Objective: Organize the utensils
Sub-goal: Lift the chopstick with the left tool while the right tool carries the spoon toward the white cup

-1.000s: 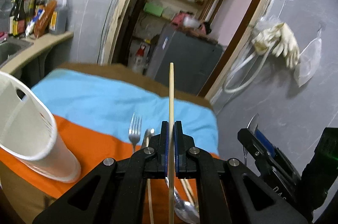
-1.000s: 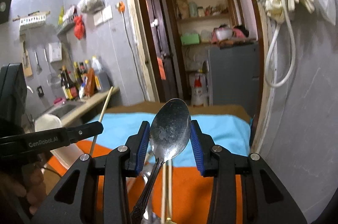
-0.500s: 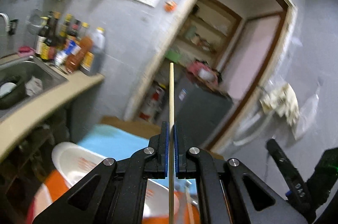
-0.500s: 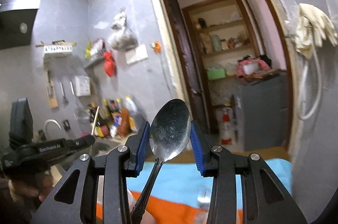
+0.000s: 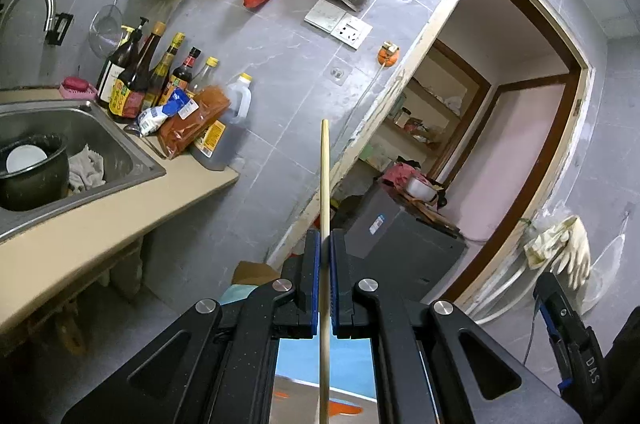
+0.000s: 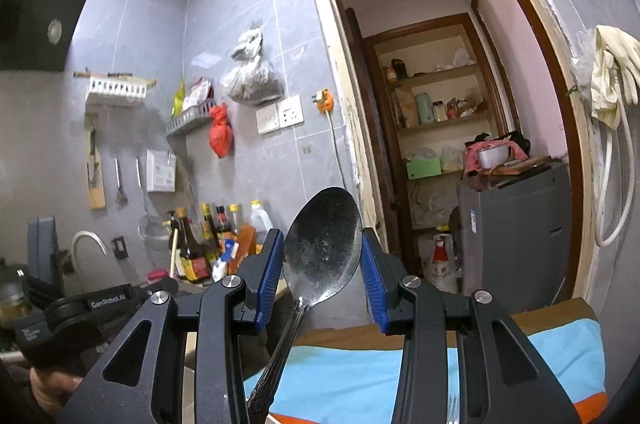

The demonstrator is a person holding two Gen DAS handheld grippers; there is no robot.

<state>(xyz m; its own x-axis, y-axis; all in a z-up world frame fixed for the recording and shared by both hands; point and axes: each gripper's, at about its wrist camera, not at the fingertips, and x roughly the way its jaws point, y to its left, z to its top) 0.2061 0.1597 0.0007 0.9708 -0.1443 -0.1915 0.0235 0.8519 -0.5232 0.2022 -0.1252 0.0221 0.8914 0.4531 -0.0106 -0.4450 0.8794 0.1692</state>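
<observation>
A thin, pale wooden chopstick (image 5: pixel 325 208) stands clamped between the blue pads of the left tongs (image 5: pixel 325 256), its blunt tip poking well past them into the air. The right tongs (image 6: pixel 322 264) grip a steel spoon (image 6: pixel 322 250) by the edges of its bowl; the bowl is dull and speckled, facing the camera, and the dark patterned handle slants down and to the left beneath the pads. Both utensils are held up off the surface (image 6: pixel 552 310), which is covered by a blue-and-orange cloth (image 6: pixel 360 380). A fork (image 6: pixel 453 409) lies on the cloth near the surface's front edge, only its tines visible. To the left a steel sink (image 5: pixel 120 148) holds a dark pot (image 5: pixel 34 172), with sauce bottles (image 5: pixel 160 80) crowded at its back corner. A hand (image 6: pixel 52 386) grips the left tool's handle.
</observation>
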